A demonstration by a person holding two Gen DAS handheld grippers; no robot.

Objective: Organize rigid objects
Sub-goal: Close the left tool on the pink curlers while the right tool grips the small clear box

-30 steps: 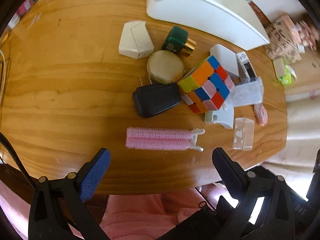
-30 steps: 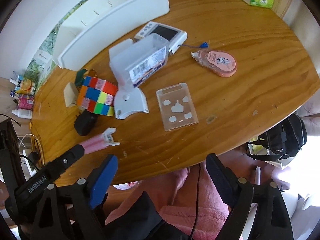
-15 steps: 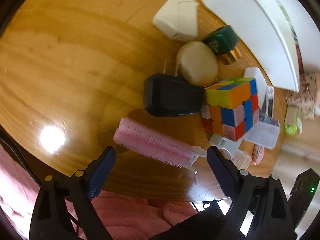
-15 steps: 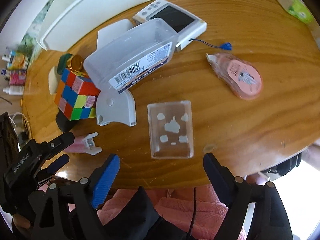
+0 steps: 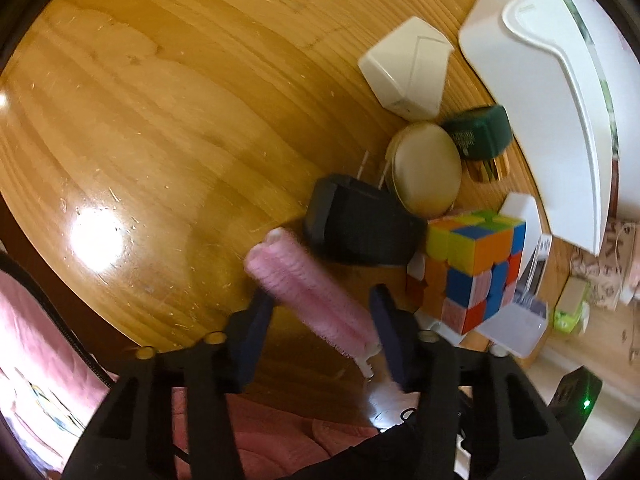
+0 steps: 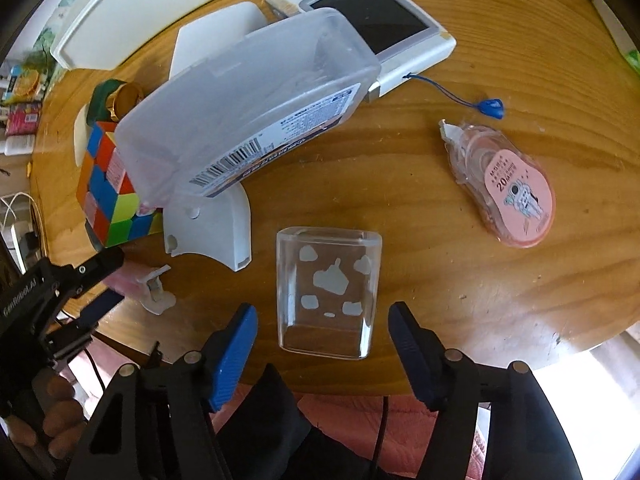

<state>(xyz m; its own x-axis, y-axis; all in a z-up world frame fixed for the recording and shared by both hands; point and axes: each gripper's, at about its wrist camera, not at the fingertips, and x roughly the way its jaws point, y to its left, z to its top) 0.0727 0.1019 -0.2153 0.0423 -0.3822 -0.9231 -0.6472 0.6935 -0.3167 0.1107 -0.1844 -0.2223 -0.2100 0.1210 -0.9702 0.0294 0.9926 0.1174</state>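
Observation:
A pink hair roller point(image 5: 316, 292) with a white clip end lies slantwise on the wooden table point(image 5: 160, 120), close to its near edge. My left gripper point(image 5: 320, 316) points down over it. Its jaws are closing with the roller between them, and the pads stand close at its sides without a clear press. A clear acrylic block point(image 6: 328, 292) with white shapes inside lies flat between the fingers of my right gripper point(image 6: 322, 320). Those jaws are closing too, and a gap shows on each side of the block. In the right wrist view the left gripper point(image 6: 80, 292) sits at the left by the roller's clip point(image 6: 156, 288).
Behind the roller lie a black charger point(image 5: 360, 228), a colour cube point(image 5: 476, 264), a round beige case point(image 5: 426, 168), a green bottle point(image 5: 478, 136), a white box point(image 5: 408, 68) and a long white bin point(image 5: 552, 80). A translucent box point(image 6: 248, 112), a screen device point(image 6: 368, 16) and pink correction tape point(image 6: 508, 184) lie beyond the block.
Both grippers came down towards the table and their jaws narrowed. The left one rolled and now straddles the pink roller. The clear block now sits between the right fingers.

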